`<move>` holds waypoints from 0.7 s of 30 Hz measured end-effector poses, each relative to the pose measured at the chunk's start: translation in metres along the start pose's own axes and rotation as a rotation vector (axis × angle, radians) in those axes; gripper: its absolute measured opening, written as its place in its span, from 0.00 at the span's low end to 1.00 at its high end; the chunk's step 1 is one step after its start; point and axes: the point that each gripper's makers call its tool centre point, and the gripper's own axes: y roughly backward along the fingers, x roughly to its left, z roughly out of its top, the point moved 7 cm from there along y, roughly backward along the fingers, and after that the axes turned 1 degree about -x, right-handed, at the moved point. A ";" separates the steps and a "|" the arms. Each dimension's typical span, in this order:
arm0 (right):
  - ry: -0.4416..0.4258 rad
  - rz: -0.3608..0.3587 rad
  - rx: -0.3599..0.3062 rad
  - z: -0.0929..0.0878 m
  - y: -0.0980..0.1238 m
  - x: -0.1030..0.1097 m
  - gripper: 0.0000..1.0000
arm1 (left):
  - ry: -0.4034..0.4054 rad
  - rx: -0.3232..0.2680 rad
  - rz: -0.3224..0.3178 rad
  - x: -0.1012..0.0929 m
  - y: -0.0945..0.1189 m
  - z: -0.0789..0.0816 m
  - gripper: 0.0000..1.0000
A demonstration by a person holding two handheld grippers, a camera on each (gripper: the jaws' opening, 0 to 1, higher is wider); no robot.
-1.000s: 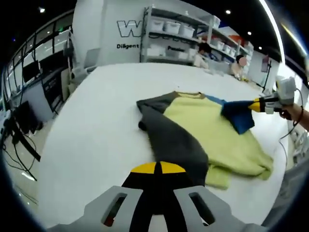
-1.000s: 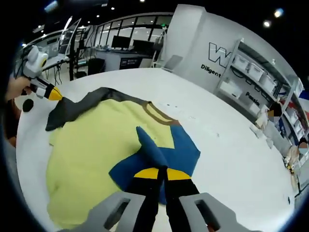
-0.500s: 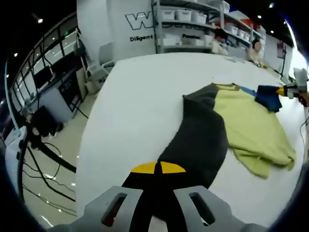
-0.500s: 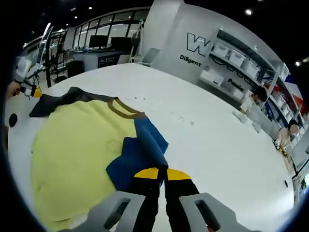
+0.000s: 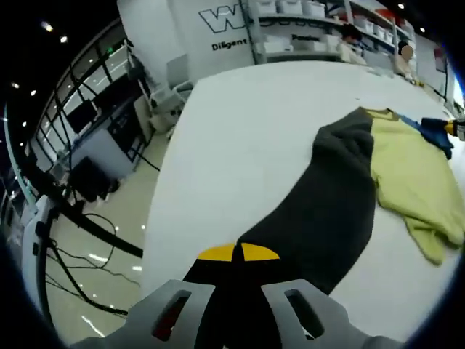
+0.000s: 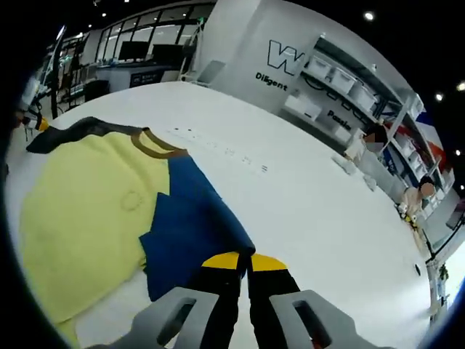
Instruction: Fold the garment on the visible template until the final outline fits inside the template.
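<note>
Spreading step: left claw [image 5: 237,256] clenched on the grey sleeve [image 5: 327,196], right claw [image 6: 242,265] grasping the blue sleeve [image 6: 190,225]; next, lay both flat on the table [image 6: 305,211].

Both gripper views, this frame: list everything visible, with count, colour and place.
Garment: one, yellow body with a brown collar, spread on the table.
Grey sleeve: one, dark grey, stretched toward the left tongs.
Blue sleeve: one, blue, stretched toward the right tongs.
Table: one, white, under the garment.
Shelving with bins: one unit, white, by the far wall.
Left tongs: black with yellow tips, shut on the grey sleeve.
Right tongs: black with yellow tips, shut on the blue sleeve.
</note>
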 end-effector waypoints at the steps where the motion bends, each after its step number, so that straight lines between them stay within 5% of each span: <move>1: -0.001 -0.006 0.001 -0.002 -0.001 -0.002 0.00 | 0.008 0.000 0.001 0.001 0.000 0.000 0.00; 21: -0.045 -0.151 0.066 -0.035 -0.020 -0.052 0.00 | 0.013 0.050 0.043 0.005 -0.008 -0.009 0.00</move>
